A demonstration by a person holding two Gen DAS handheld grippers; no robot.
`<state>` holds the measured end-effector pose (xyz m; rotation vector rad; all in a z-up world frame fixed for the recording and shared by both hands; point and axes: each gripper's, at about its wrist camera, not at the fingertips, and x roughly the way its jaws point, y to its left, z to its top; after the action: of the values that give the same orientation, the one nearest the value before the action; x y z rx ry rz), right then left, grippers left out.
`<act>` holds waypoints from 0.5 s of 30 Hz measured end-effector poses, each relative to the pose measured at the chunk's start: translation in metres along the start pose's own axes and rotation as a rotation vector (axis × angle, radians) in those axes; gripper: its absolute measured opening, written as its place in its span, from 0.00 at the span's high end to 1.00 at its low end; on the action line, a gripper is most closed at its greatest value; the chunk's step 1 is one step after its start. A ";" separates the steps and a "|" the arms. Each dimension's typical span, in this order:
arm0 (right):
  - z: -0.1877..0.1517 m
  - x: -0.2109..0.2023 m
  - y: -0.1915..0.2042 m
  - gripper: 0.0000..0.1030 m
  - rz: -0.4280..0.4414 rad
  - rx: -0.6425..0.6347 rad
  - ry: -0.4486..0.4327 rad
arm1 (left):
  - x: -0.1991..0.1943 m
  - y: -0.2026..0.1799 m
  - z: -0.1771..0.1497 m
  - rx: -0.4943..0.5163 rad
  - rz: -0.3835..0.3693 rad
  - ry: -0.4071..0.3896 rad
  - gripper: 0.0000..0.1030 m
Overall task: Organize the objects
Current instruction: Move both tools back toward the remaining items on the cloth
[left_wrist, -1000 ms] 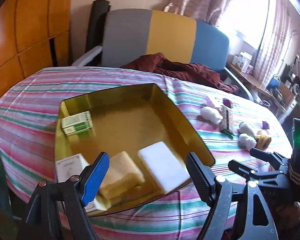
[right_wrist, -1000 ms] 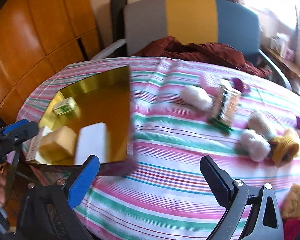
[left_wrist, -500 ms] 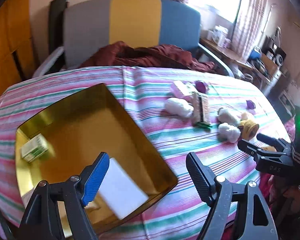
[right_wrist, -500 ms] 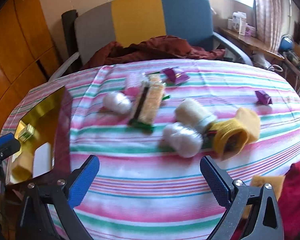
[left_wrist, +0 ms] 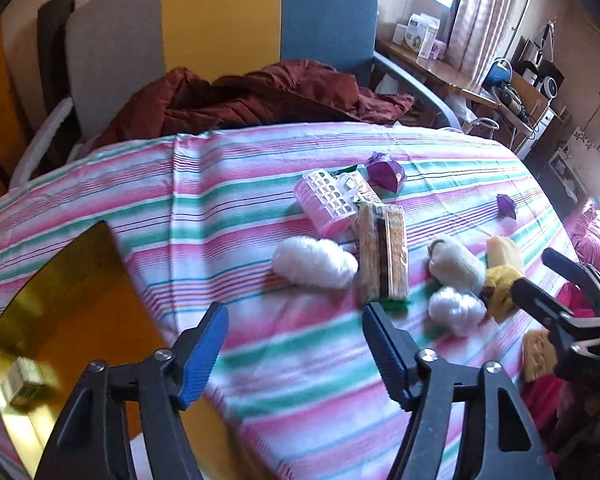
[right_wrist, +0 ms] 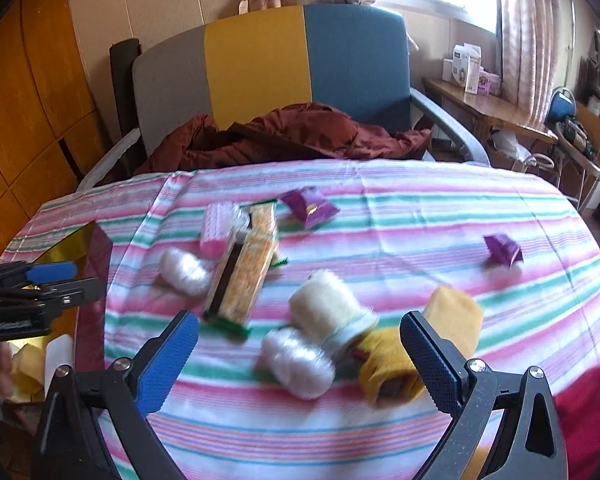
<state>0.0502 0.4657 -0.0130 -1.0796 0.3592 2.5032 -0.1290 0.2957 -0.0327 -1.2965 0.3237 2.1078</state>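
I am between placements: both tools are empty and ranged over the loose items on the striped tablecloth (right_wrist: 420, 216), so the step in hand is picking the next object to move.

Left gripper (left_wrist: 294, 346): jaws have just been closing from their widest set and now stand partly open, with nothing between them. It hangs over bare cloth short of the white fluffy roll (left_wrist: 314, 262).

Right gripper (right_wrist: 300, 354): jaws wide apart, gripping nothing. In its view a second white fluffy ball (right_wrist: 296, 362) and the cream roll (right_wrist: 328, 314) lie between the pads but below them, untouched.

Destination: the gold tray (left_wrist: 80, 312) at the left edge of the table, already holding a small box (left_wrist: 22, 380) near its left wall.

Remaining items sit mid-table in a cluster: the snack bar packet (right_wrist: 242, 276), the pink case (left_wrist: 326, 206) touching its far end, the yellow sock (right_wrist: 416, 352) beside the cream roll, and two purple wrappers (right_wrist: 308, 206) farther back. Motion blur softens the cluster, so the pink case may be a pill organiser; I cannot confirm.

Next move, as I judge it: lower the right tool over the white ball, square the pads either side, then close gently, since the material looks soft and compressible.
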 end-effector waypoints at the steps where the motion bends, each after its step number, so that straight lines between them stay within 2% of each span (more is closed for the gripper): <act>1: 0.003 0.003 -0.004 0.02 0.001 0.003 -0.003 | 0.005 0.000 0.004 0.003 -0.001 0.002 0.33; 4: 0.007 0.009 -0.014 0.02 0.013 0.023 -0.010 | 0.024 -0.007 0.014 0.039 0.020 0.011 0.33; 8: 0.003 0.016 -0.024 0.02 0.042 0.055 0.002 | 0.047 -0.010 0.025 0.032 -0.010 0.042 0.33; 15: 0.001 0.026 -0.025 0.02 0.055 0.059 0.028 | 0.084 -0.017 0.037 0.031 -0.018 0.080 0.33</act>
<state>0.0447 0.4953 -0.0331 -1.0960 0.4743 2.5110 -0.1704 0.3601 -0.0857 -1.3631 0.3754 2.0320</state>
